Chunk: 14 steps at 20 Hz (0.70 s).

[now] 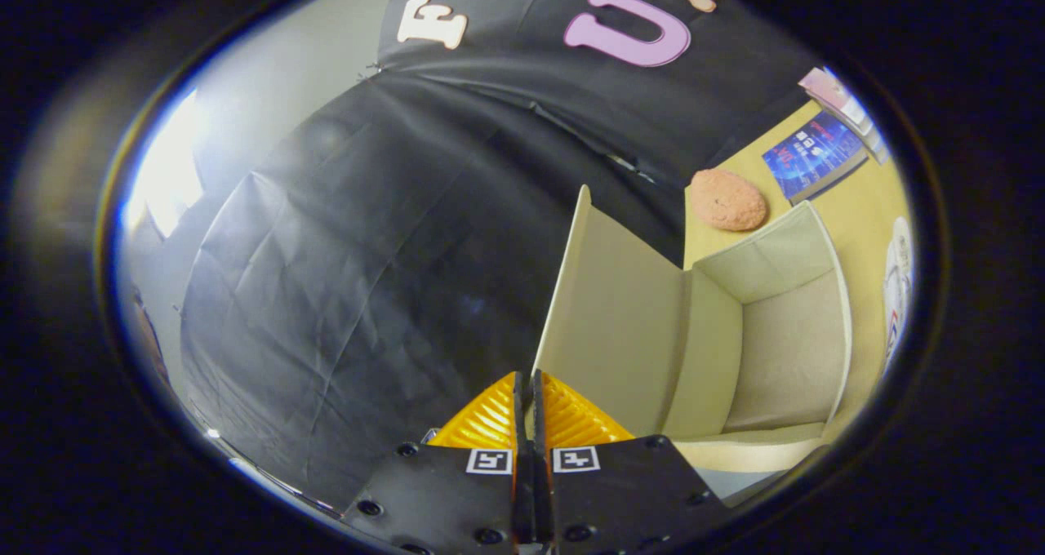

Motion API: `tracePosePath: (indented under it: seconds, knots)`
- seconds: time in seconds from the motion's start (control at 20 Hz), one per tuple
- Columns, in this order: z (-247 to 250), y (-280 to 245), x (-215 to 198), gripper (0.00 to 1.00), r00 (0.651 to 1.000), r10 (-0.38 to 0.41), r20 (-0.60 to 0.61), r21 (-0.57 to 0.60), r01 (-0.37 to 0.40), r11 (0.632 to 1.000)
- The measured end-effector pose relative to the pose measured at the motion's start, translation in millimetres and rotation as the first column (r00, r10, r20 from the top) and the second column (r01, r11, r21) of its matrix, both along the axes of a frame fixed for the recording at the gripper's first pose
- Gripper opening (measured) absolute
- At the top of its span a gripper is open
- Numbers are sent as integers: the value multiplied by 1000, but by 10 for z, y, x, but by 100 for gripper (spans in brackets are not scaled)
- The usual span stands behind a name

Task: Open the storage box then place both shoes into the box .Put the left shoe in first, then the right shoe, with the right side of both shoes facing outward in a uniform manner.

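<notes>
Claw: nearest item; its two fingers stand pressed together with a thin pale edge caught between them. That edge looks to be the lower corner of the box's raised lid, so the claw reads as narrow and gripping the lid, though the contact itself is too close to see plainly.

Storage box: pale, fabric-faced, standing on the bench just ahead of the fingers and off to one side. Lid raised upright as a flat panel; interior bare, no shoe inside. Judged light, with stiff board under a soft cloth skin; walls likely to flex a little if pushed. Best hold: the thin free edge of the lid, as now, not the wall.

Shoes: none located from this position; both remain to be placed, left first.

Other items on the bench, beyond the box: a round pinkish rough-surfaced object, a blue-covered book, a white round-edged item at the far side, identity unclear.

Stage, as a judgement: opening step at or near completion.
</notes>
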<state>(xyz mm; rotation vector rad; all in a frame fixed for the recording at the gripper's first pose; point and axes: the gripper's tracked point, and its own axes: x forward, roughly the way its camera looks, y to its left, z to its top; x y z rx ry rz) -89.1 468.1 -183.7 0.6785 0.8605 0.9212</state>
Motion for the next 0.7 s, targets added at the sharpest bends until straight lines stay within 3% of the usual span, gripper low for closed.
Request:
tracePosePath:
  seconds: [0.4,0.65,0.7]
  knots:
    - [-194,556,-181,5,992,129,14,-54,-128,990]
    - [-371,652,-270,19,984,179,14,-87,-177,980]
    - [-392,644,-281,46,983,182,18,-96,-179,979]
